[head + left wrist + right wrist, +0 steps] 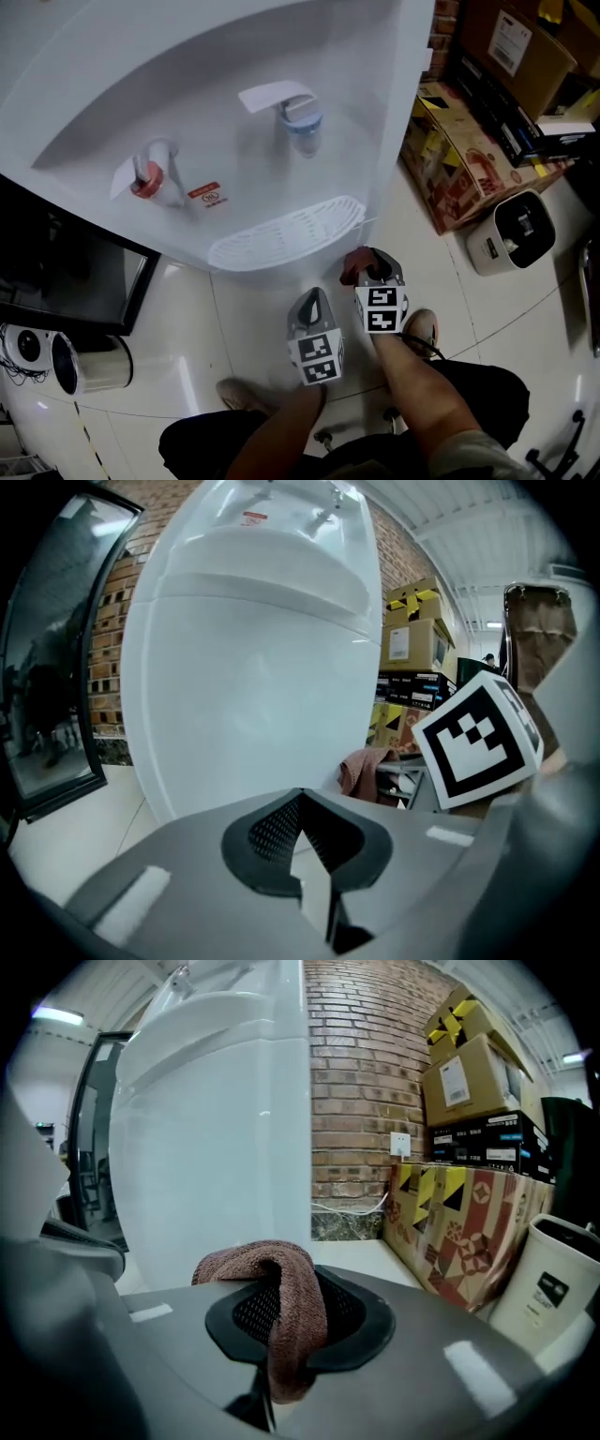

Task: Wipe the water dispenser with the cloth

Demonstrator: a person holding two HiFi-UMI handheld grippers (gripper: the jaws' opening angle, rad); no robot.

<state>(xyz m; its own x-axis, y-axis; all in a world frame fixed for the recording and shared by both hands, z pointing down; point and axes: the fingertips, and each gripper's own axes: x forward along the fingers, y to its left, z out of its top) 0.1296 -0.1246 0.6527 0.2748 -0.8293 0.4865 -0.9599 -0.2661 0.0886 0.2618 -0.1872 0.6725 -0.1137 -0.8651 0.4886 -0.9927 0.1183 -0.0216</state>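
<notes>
Cloth (292, 1314): reddish-brown terry, pinched between the jaws of the right hand-held gripper (281, 1286). It is folded over the jaw tips and one end hangs down between them. That gripper is closed on the cloth.

Water dispenser (216, 1147) is straight ahead of the right hand-held gripper, with its white front panel filling the left of that gripper's view. We can't tell whether the cloth touches the panel.

In the head view the cloth (356, 266) sits at the right gripper's tip (373, 274), just below the white drip tray (281, 239). Above the tray, the blue tap (302, 122) is nearer this gripper and the red tap (145, 180) is further to its left.

Left hand-held gripper (298, 803): jaw tips are together with nothing between them, so it is closed and empty. It is just beside the right one on its left (312, 307), also pointing at the dispenser's lower front (253, 667). From it we see the cloth (361, 771) and the right gripper's marker cube (478, 738) on its right.

Right of the right gripper there are stacked cardboard boxes (469, 1082) against a brick wall (361, 1082), and a white bin (553, 1288) on the tiled floor (525, 309). Left of the left gripper stands a black-framed glass panel (47, 667).
</notes>
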